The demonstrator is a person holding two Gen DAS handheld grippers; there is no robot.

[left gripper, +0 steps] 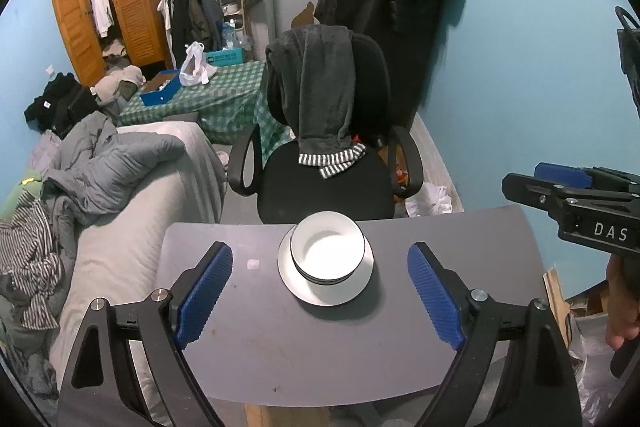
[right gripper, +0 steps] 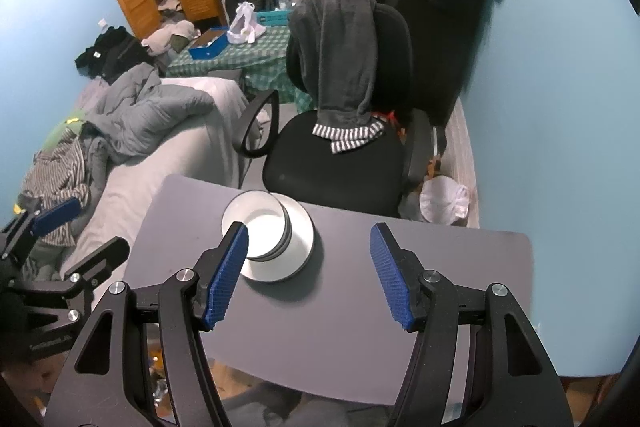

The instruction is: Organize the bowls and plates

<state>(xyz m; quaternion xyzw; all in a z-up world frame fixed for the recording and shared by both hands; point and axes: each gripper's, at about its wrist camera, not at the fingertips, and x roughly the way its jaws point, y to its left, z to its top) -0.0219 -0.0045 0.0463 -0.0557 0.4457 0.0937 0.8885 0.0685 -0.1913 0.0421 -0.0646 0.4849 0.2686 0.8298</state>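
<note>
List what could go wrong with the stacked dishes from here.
1. The bowls sit off-centre on the plate, toward its far side; a nudge may slide them.
2. The stack stands near the table's far edge, so a forward push might tip it off.
3. Both tongs, left and right, are open and empty.

Cluttered home bedroom, bed [left gripper: 132, 227], wooden wardrobe [left gripper: 116, 7], hanging clothes [left gripper: 192, 11], office chair [left gripper: 328, 147]

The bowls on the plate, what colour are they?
White, with a thin dark rim. The bowls show best in the left wrist view.
</note>
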